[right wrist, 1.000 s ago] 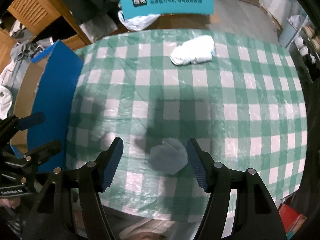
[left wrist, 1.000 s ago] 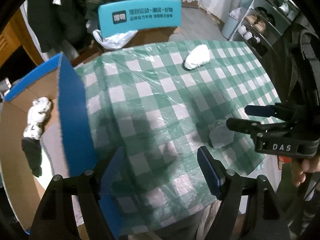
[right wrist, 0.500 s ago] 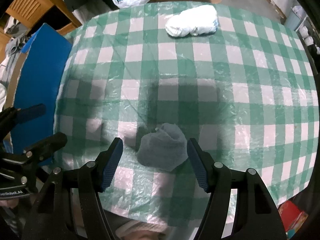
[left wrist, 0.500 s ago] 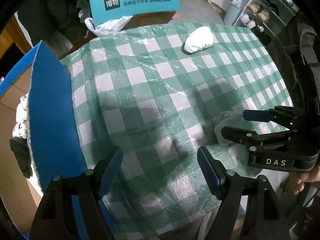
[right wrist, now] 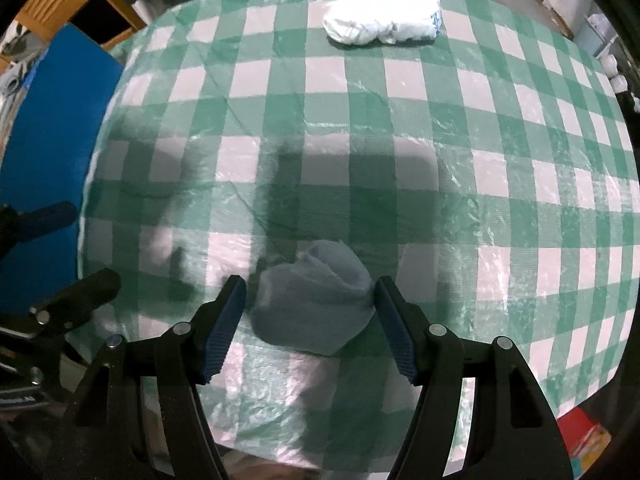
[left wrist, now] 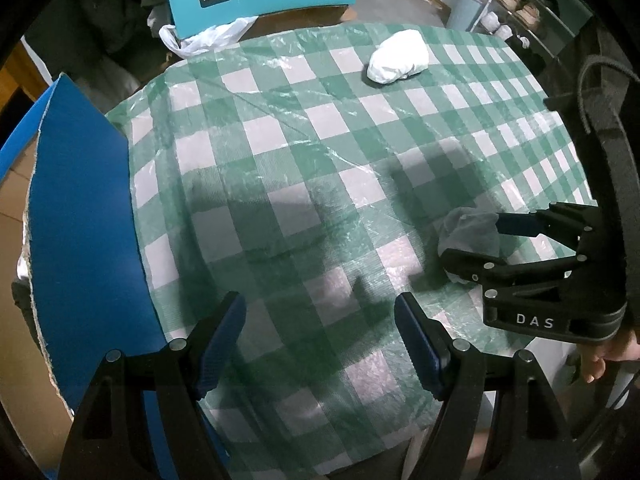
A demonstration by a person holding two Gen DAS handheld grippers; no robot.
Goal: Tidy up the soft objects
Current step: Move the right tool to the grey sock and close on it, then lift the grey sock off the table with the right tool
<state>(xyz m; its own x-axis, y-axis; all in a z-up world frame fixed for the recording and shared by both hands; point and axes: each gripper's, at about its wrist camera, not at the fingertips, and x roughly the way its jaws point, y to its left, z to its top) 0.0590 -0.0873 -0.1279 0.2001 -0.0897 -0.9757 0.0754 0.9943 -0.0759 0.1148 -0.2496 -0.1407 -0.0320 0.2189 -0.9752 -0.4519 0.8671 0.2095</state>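
Both cameras look down and forward from the near edge of the checked table (left wrist: 304, 168). The right view is lower and closer. Both share the far white bundle (left wrist: 398, 62) (right wrist: 382, 14).

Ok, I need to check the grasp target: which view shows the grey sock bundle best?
The right wrist view: the grey sock bundle lies whole between the open right gripper fingers. In the left wrist view the right gripper partly covers it at the frame's edge.
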